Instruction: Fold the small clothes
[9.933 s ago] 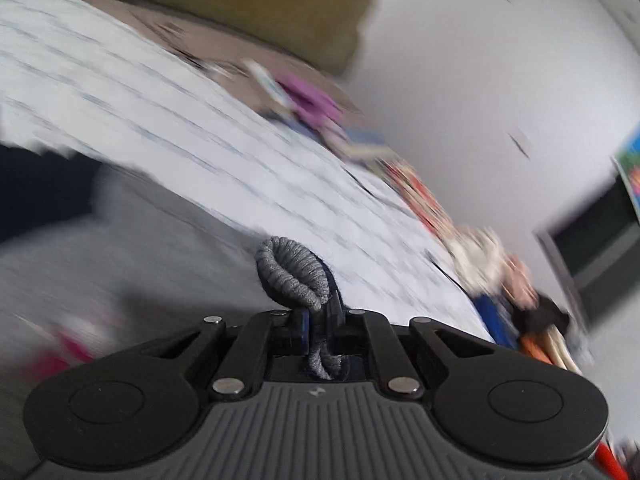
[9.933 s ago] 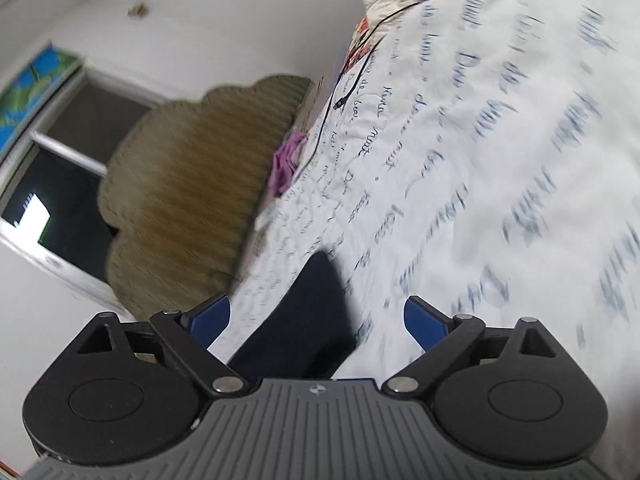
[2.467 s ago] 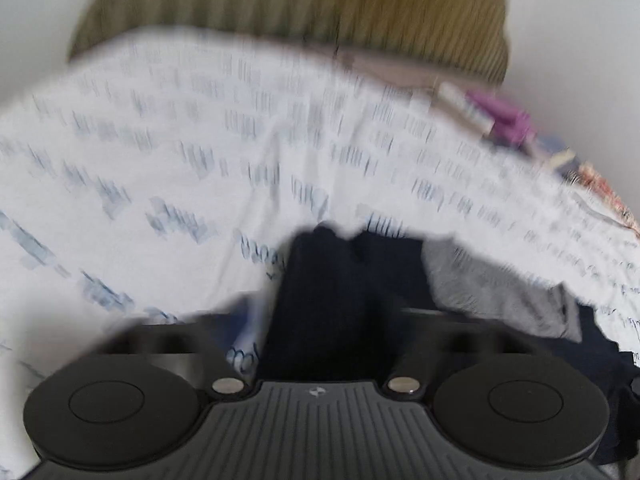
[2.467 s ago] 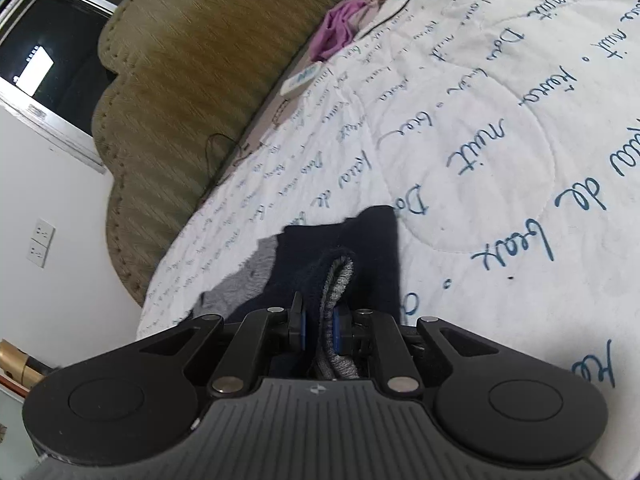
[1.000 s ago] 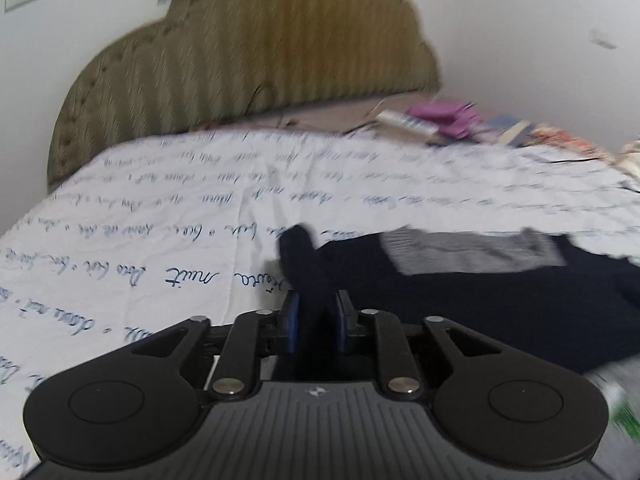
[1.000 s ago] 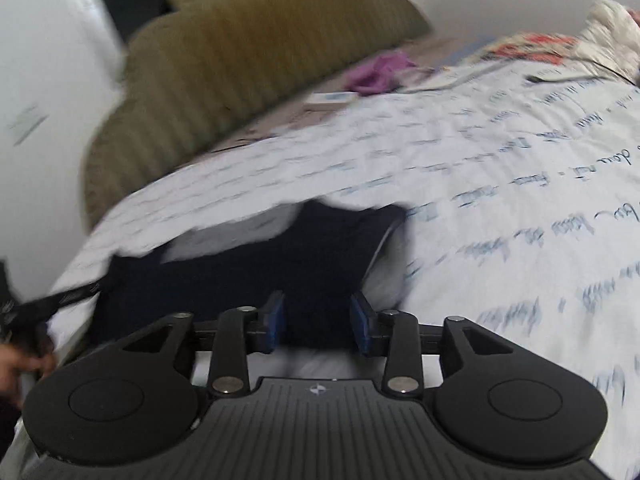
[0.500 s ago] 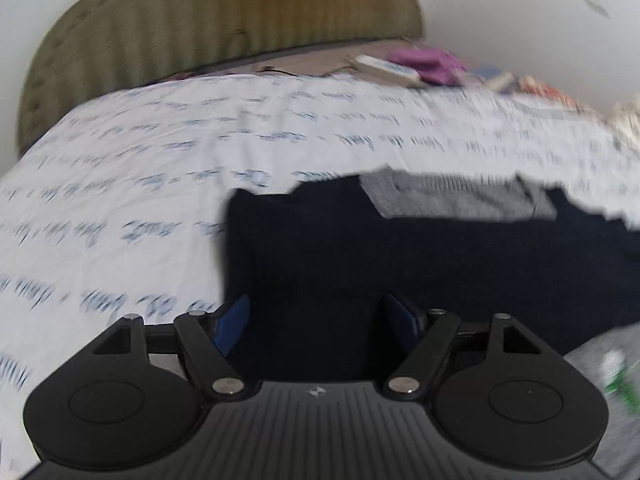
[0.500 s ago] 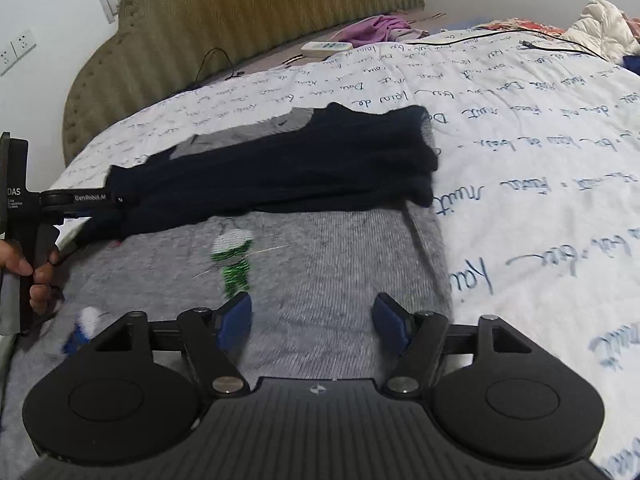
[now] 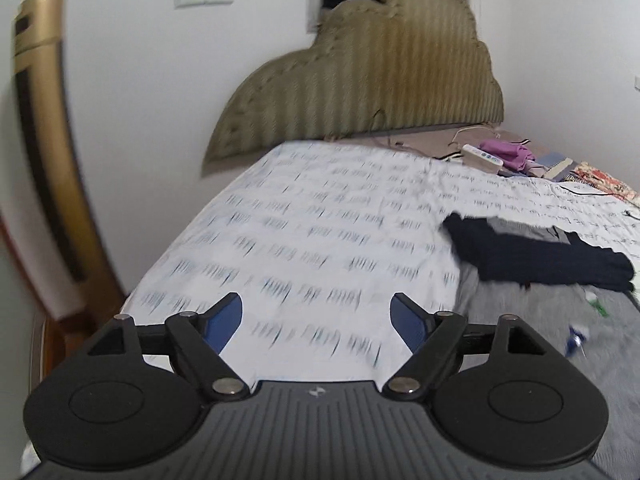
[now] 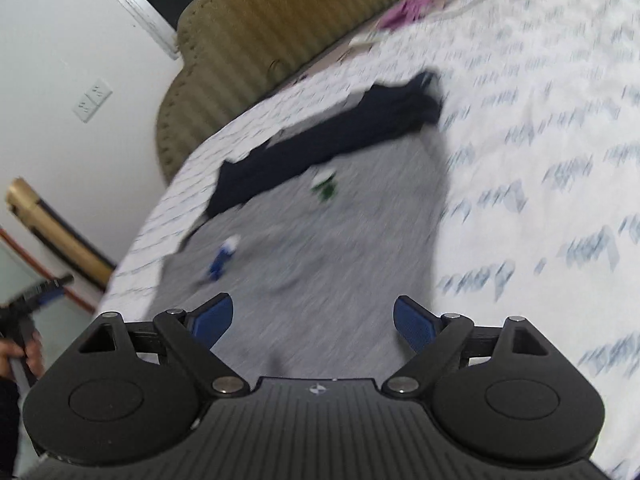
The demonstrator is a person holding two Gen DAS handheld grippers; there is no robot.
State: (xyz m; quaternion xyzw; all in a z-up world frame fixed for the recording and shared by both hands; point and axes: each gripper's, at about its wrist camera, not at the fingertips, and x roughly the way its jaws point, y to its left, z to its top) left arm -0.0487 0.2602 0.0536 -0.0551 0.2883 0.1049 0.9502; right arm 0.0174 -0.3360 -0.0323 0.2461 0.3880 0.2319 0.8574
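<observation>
A small grey knitted garment with little green and blue motifs lies flat on the bed. Its navy sleeves are folded across its upper part. In the left wrist view the same garment lies at the right, navy sleeves on top. My left gripper hovers over bare quilt to the left of it, jaws still opening, nothing between them. My right gripper hangs above the grey body's lower part, jaws also opening and empty.
The bed carries a white quilt with blue writing, and an olive padded headboard stands behind it. A remote and purple cloth lie near the pillows. A gold post stands at the bed's left side. A hand holds the left gripper's handle.
Both grippers let go of the navy sleeves, opened wide and drew back. The left one swung off to the left of the garment; the right one now sits over the grey body.
</observation>
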